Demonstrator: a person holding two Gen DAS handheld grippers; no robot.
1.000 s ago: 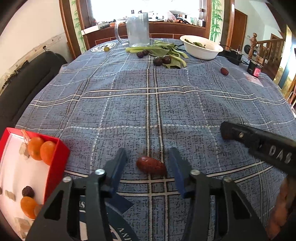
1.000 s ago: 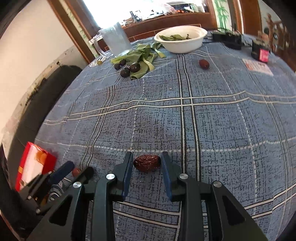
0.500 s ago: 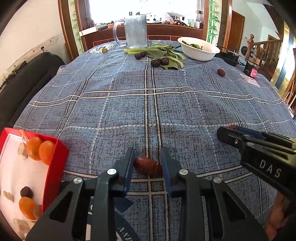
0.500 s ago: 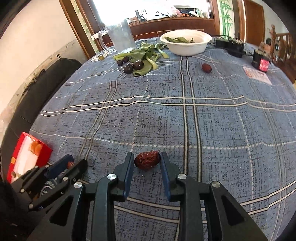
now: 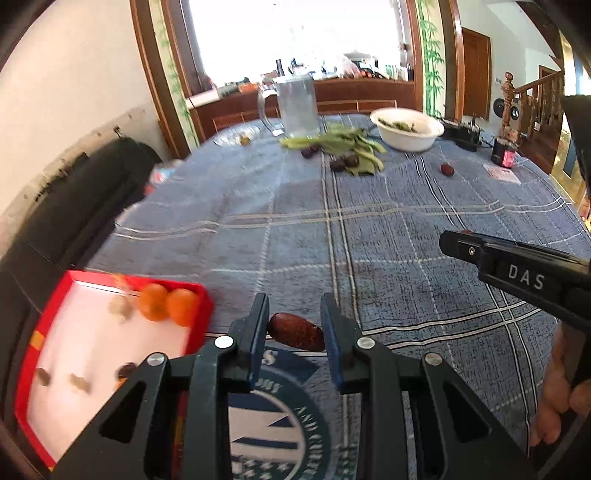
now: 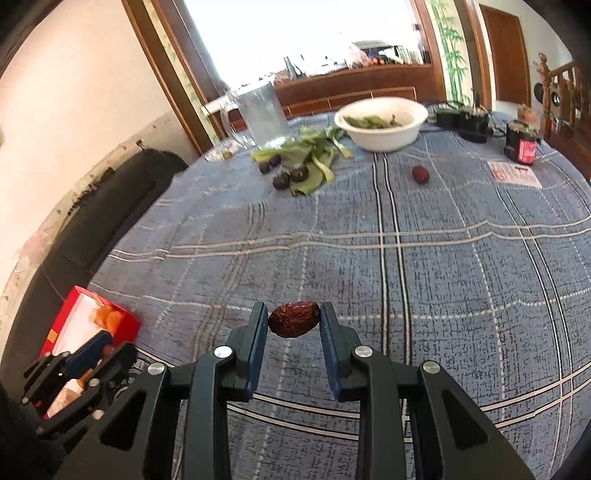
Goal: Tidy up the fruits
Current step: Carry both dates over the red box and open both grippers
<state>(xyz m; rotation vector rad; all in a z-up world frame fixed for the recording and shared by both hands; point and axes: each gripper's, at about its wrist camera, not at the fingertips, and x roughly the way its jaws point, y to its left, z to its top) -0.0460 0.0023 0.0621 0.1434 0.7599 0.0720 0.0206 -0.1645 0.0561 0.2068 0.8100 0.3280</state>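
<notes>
Now left gripper (image 5: 294,334), right gripper (image 6: 294,325) fingers each clamp date.

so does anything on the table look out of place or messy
Yes. Leafy greens lie loose on the tablecloth beside the white bowl, with dark fruits scattered among them, and one red date sits alone, far from the red box.

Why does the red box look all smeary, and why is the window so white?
Left wrist view: the red box and its oranges are streaked by motion blur, while the date between the fingers stays sharp. Right wrist view: the window is blown out white by daylight, and the fisheye lens bends the tablecloth lines into curves.
</notes>
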